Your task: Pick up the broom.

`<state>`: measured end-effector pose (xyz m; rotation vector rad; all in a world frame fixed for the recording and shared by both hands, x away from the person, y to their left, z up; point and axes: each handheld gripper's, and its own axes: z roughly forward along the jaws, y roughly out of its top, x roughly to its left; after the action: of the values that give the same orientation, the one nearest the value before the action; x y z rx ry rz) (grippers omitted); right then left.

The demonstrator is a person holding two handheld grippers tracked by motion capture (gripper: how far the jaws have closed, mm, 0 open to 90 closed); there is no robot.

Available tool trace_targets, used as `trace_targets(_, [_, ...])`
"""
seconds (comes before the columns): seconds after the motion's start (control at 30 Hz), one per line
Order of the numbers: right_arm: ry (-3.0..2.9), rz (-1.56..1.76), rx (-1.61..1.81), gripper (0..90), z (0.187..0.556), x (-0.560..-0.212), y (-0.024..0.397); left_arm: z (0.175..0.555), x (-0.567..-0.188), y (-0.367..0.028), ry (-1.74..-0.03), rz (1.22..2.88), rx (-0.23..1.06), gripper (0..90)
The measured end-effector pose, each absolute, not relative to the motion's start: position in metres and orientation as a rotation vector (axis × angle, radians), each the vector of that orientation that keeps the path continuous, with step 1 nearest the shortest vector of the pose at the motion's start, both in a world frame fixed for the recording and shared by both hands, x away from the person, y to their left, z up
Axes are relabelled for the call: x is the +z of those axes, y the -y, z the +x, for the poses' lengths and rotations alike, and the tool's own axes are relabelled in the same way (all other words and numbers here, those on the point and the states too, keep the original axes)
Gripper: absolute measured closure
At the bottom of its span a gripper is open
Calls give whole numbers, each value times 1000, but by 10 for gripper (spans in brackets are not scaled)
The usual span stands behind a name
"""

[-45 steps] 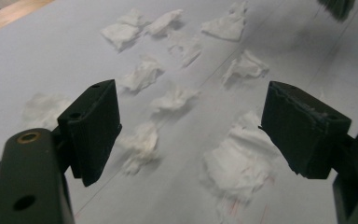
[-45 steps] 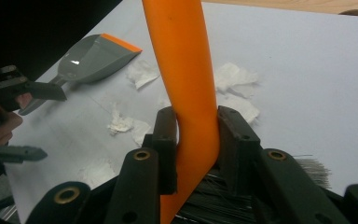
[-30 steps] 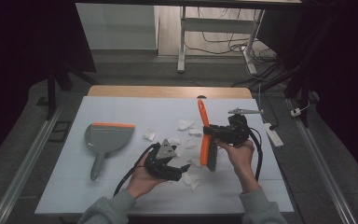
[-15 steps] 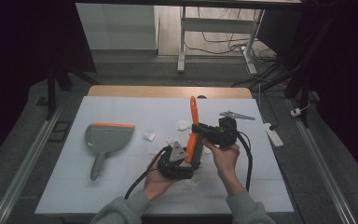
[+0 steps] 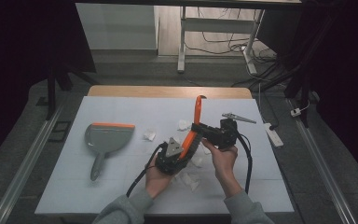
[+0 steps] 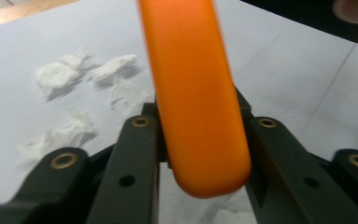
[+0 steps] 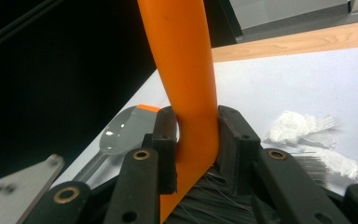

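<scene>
left gripper: jaws have just been closing and they're pinched onto the orange brush now. In the left gripper view the black pads sit tight on both sides of the rounded orange end, no gap that I can spot.
right gripper: also clamped on the same brush. In the right gripper view the jaws squeeze the orange handle right where it bends, with dark bristles poking out just below the pads.
brush: held up off the table between the two grippers, tilted, its hooked tip pointing up and toward the far edge. So both grippers have it at once, left one lower and nearer the person, right one a bit higher.
hands: left hand and right hand come in from the bottom of the high view, grey sleeves, a black cable trailing off each gripper.
paper scraps: crumpled white bits scattered on the table under and around the grippers, a few more in the left gripper view.
dustpan: grey with an orange lip, lying flat well to the left, nothing touching it.
table: pale top with a wooden strip along the far edge.
</scene>
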<state>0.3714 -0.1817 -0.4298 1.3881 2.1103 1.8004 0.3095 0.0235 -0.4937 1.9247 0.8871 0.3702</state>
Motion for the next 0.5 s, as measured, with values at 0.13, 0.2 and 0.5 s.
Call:
trace_targets(0.13, [-2104,1372,1838,701,370,-427,182,314,-489,-34,-887,1926,350,776])
trace_targets(0.2, [-2103,1358,1853,700,369,-427,181,315,-487,-38,-877,1938,349,781])
trace_targets(0.5, [-2119,1300,1867,676,369,-426,180,317,-481,-50,-834,1966,348,790])
